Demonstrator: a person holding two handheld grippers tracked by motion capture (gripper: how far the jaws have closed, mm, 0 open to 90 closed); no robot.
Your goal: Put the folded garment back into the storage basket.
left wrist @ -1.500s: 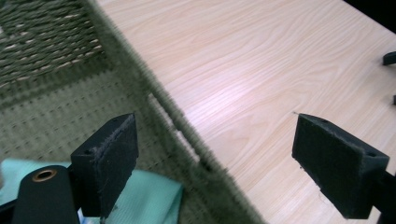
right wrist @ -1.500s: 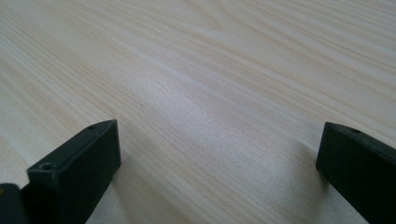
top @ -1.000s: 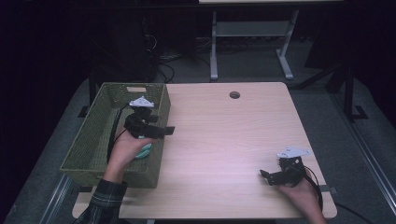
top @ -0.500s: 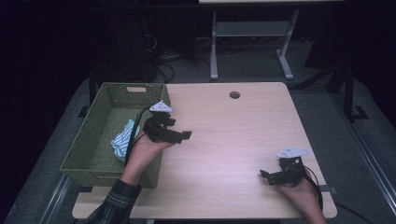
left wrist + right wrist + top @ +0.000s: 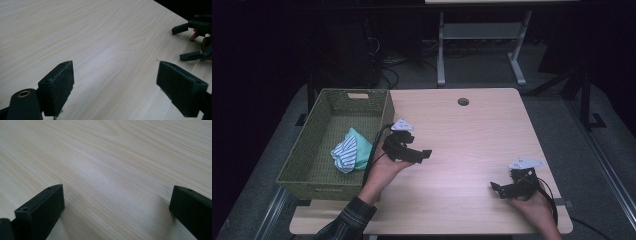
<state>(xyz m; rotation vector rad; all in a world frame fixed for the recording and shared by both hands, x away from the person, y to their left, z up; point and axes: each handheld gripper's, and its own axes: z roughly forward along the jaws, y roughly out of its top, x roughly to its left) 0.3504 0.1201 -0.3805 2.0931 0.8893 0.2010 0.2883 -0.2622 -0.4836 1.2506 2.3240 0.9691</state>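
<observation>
a: cloth first. where is it?

b: bundled in the green woven basket, which sits at the left edge of the desk. the bundle has a plain mint part and a part striped in white and dark, and it lies toward the basket's right wall, in the near half.

a: and the left gripper?

b: outside the basket, just right of its right wall, held above the desk by the person's left hand. its 2 fingers are spread wide with bare wood between them, grasping nothing. it is near the cloth but apart from it, with the basket wall between the 2.

a: which way does it face?

b: to the right across the desk. the left gripper view looks over the pale wood grain and catches the other gripper far off at its upper right corner.

a: right gripper?

b: low at the near right part of the desk, in the person's right hand, well apart from the basket. the right gripper view shows its fingers released too, far apart, with bare desk between them.

a: anything else on the desk?

b: a round cable hole near the far edge. a grey 3-cornered plate tops each gripper, and a black cable trails from each.
</observation>
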